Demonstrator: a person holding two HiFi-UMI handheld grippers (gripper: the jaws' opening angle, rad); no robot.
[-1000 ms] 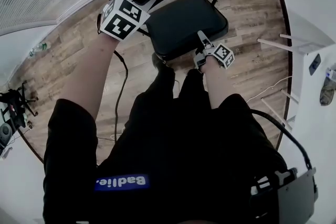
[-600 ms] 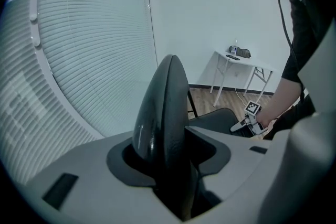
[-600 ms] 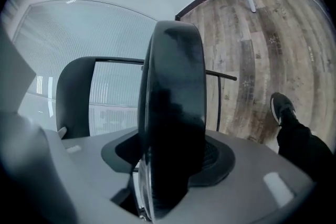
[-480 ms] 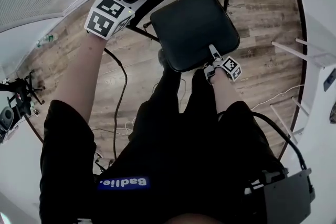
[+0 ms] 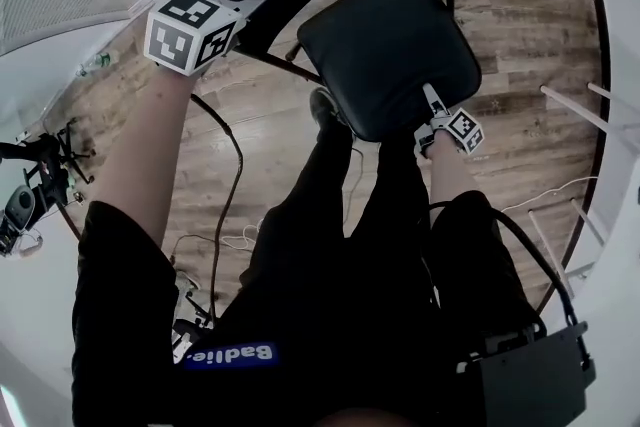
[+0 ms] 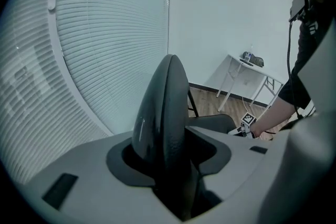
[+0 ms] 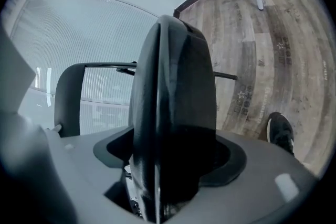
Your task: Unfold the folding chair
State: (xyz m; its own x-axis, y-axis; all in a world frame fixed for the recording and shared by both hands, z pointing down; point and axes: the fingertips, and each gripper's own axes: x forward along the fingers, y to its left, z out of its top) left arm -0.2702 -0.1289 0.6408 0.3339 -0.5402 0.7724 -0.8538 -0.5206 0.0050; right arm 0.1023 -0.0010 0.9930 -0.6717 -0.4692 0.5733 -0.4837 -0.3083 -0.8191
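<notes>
The left gripper (image 6: pixel 170 152) is pinching the top of the backrest (image 6: pixel 164 107). The black padded edge stands between the two jaws and fills the gap, and the pads press on it from both sides. The right gripper (image 7: pixel 168 170) is at the front edge of the seat (image 7: pixel 173 92). Its jaws are opening, and the seat edge is between them but seems no longer clamped.

The folding chair stands on the wooden floor (image 5: pixel 520 65), just in front of the person's legs. The seat looks almost level and the backrest is raised behind it, so the unfolding is probably nearly done.

The risk comes from the right side. If the seat is not fully down when the jaws let go, it may spring up again or drop hard. The chair would then depend on the left grip alone, and it could slide on the smooth floor or tip toward the person.

The head view shows both grippers and the whole chair together, but not how the jaws stand. Only the two gripper views show that. The right gripper view also shows a shoe (image 7: pixel 281 134) near the chair. The left gripper view shows a white table (image 6: pixel 252 68) by the wall.
</notes>
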